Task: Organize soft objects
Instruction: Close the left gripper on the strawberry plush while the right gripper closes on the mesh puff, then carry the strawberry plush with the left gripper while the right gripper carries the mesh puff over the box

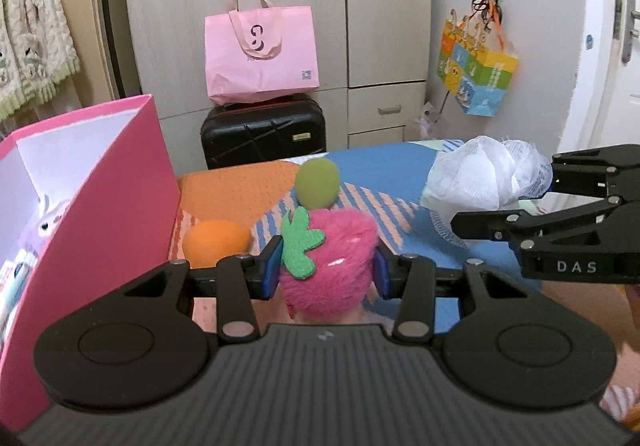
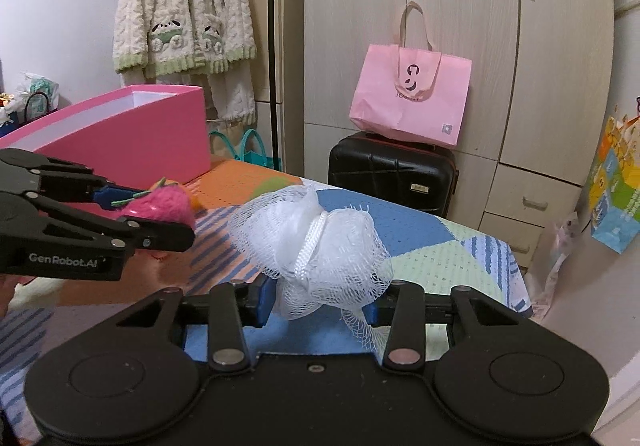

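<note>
Pink box (image 1: 120,182) edge just left of left gripper (image 1: 326,266), seemingly apart.

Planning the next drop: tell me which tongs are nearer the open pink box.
Left. The left tongs, clamped on the fluffy pink strawberry toy, sit just beside the open pink box. The right tongs, gripping the white mesh bath sponge, are farther away.
</note>
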Motion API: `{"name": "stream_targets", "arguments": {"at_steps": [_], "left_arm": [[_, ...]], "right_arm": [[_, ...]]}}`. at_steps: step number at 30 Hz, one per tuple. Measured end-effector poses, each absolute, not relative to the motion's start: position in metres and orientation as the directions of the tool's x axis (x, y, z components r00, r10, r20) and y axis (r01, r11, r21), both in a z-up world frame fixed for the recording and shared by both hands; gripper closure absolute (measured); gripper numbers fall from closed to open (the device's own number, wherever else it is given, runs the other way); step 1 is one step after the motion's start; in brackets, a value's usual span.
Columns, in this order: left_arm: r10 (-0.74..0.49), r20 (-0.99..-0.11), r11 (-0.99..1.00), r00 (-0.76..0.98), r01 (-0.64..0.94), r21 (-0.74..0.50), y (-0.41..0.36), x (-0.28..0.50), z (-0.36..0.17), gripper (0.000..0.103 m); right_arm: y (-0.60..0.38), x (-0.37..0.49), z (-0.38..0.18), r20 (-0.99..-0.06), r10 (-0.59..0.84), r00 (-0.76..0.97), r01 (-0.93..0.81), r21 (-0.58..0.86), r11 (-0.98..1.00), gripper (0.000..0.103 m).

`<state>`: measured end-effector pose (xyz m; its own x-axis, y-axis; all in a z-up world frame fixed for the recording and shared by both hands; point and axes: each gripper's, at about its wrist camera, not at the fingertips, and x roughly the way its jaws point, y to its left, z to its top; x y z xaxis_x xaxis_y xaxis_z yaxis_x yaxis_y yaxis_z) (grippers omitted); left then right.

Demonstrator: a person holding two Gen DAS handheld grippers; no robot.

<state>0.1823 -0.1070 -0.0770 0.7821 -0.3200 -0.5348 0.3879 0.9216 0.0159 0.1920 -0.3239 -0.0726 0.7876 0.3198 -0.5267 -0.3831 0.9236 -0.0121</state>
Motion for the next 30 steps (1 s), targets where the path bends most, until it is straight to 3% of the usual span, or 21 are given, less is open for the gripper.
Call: {"name": "stream_targets", "arguments": {"at_steps": [19,24,30], "left_arm": [[-0.387,-0.55,0.885,0.74,0.466,0.004,-0.08,0.114,-0.067,0.06],[-0.413,-0.626,0.864,0.661,0.502,-0.04,-0.065,0.108,-0.064,0.059],[-0.426,-0.635,0.844,0.644,0.536,-0.023,-0.041,0.09,-0.054,0.059]], "right_arm": [[-0.299,0.11,-0.066,-0.537,0.335,0.774,-0.41,-0.023,0.912,0.055],[-0.289,0.095,-0.057,-0.582,0.353,0.732,-0.429,0.008,0.903,0.055],[-0.275,0.084,-0.043,-0.631,0.401,0.664,-0.471,0.063,0.88,0.055]]}}
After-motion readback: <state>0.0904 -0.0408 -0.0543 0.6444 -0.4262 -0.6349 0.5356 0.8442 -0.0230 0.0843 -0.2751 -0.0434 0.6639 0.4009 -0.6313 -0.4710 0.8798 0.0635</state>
